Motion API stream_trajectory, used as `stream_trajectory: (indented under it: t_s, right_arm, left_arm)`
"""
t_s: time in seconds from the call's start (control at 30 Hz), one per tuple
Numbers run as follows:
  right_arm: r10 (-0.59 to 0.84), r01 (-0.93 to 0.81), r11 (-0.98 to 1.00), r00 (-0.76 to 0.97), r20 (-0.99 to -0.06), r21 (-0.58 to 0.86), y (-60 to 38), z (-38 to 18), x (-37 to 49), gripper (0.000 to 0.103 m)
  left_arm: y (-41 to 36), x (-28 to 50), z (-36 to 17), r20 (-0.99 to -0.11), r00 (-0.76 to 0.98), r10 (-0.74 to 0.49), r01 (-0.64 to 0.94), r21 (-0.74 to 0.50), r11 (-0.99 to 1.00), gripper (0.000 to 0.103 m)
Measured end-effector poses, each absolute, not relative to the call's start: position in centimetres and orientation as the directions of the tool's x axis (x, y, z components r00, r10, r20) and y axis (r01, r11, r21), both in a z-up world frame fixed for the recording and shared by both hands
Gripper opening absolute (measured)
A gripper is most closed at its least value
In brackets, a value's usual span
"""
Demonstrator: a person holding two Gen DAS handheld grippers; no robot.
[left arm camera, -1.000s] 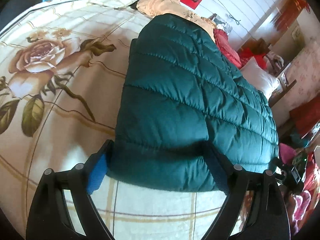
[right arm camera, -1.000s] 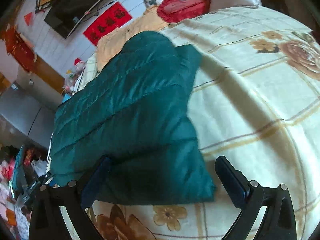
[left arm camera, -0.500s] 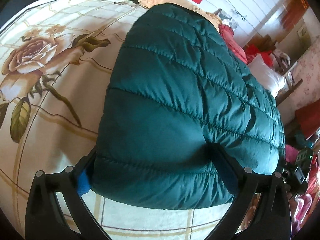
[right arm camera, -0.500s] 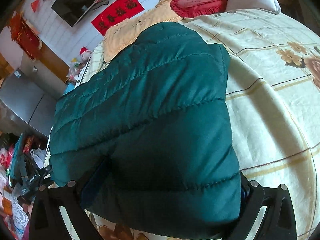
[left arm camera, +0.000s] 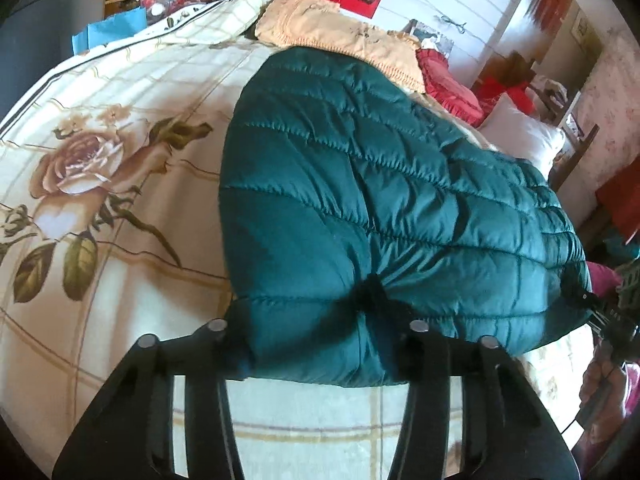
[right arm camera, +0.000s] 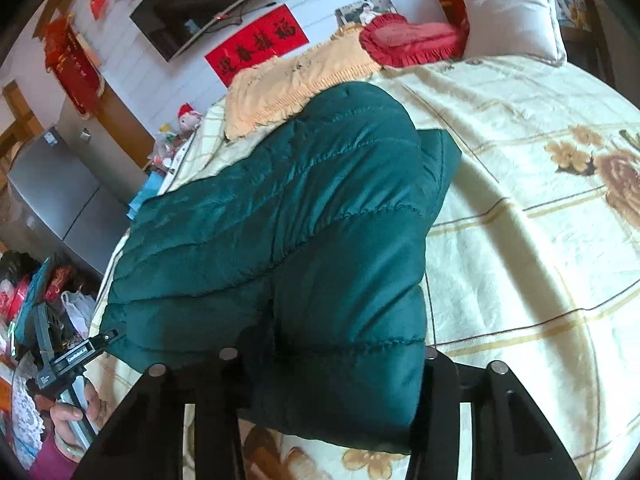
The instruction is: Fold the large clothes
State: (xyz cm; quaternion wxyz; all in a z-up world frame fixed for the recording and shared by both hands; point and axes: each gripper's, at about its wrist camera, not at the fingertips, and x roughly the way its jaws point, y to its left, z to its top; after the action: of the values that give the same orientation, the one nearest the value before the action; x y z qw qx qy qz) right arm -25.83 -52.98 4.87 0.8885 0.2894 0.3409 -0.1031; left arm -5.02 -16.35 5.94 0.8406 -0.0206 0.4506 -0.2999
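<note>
Both grippers, left gripper and right gripper, have just closed, each now pinching a near corner of the green quilted jacket on the floral bedspread. That edge looks ready for folding over.
</note>
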Motion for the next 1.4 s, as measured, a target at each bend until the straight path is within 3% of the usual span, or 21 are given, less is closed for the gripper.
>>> stream_trajectory:
  t_s: [0.5, 0.57, 0.63, 0.7, 0.87, 1.0, 1.3, 1.4]
  right_arm:
    - [0.106, 0.346, 0.796, 0.729, -0.676, 0.497, -49.8, 5.6, -36.2, 0.042]
    - [0.087, 0.372, 0.793, 0.715, -0.694, 0.483, -49.6, 5.0, -36.8, 0.048]
    - [0.055, 0.423, 0.787, 0.677, -0.734, 0.449, -49.7, 4.0, -36.8, 0.074]
    - [-0.016, 0.469, 0.803, 0.633, -0.774, 0.368, -49.5, 3.8, -36.0, 0.082]
    - [-0.191, 0.499, 0.851, 0.586, -0.787, 0.165, -47.5, 6.4, -35.8, 0.083]
    - [-0.316, 0.516, 0.855, 0.6, -0.735, 0.053, -45.8, 9.6, -36.6, 0.083]
    - [-0.353, 0.466, 0.885, 0.68, -0.643, 0.006, -39.3, 13.1, -36.1, 0.089]
    - [-0.355, 0.463, 0.886, 0.705, -0.614, 0.021, -37.2, 13.3, -35.6, 0.095]
  left_arm:
    - [-12.1, -14.6, 6.8, -0.783, 0.335, -0.524, 0.596, -0.255, 0.762, 0.043]
    - [-12.0, -15.2, 6.3, -0.791, 0.339, -0.51, 0.585, -0.248, 0.773, 0.044]
    - [-12.2, -15.3, 5.7, -0.799, 0.355, -0.485, 0.568, -0.228, 0.791, 0.051]
    - [-12.2, -15.1, 5.4, -0.802, 0.372, -0.467, 0.54, -0.222, 0.812, 0.06]
    - [-11.0, -15.7, 6.3, -0.797, 0.415, -0.439, 0.489, -0.211, 0.846, 0.064]
    - [-10.6, -17.6, 8.4, -0.774, 0.504, -0.383, 0.468, -0.129, 0.875, 0.064]
    - [-12.8, -20.6, 11.7, -0.696, 0.618, -0.365, 0.474, -0.041, 0.88, 0.064]
    - [-13.9, -21.6, 12.3, -0.671, 0.63, -0.392, 0.492, -0.047, 0.87, 0.064]
